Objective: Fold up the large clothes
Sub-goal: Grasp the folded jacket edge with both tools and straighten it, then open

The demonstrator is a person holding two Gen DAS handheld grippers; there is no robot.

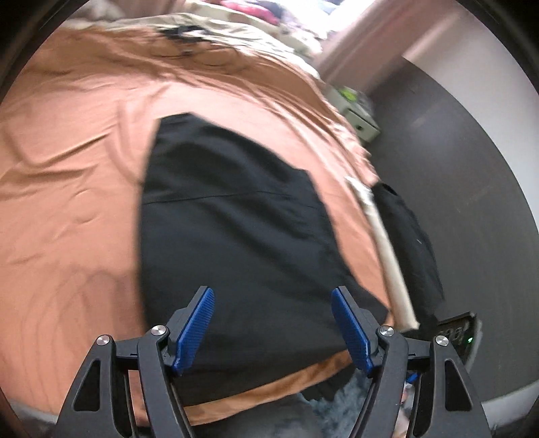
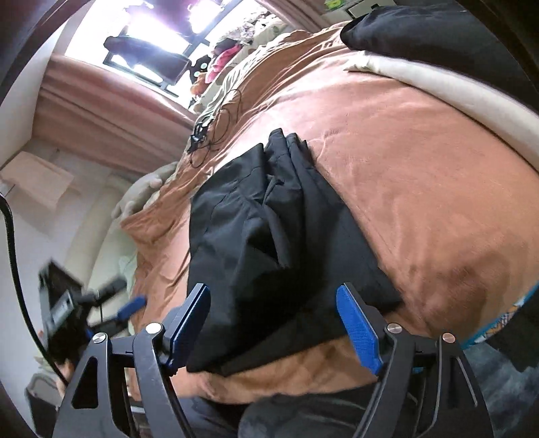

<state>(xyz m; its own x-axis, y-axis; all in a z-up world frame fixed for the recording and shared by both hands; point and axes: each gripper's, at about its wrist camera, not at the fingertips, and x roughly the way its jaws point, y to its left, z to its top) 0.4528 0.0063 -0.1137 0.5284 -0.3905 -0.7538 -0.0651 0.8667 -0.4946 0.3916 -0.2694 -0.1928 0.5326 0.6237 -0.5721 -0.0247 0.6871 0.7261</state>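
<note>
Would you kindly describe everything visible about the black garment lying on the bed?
The black garment is dark, thin woven-looking cloth, already folded into a long stack with layered edges and creases. A seam line crosses it in the left wrist view. It lies flat on the orange bedsheet, near the bed's edge. Neither open gripper, left or right, holds it.

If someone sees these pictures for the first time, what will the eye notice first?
First, the black garment, lying on the orange-brown bedsheet directly ahead of both grippers. Next, the blue pads of the left gripper and the right gripper, both wide open above the garment's near edge. A bright window glares at the top left of the right wrist view.
</note>
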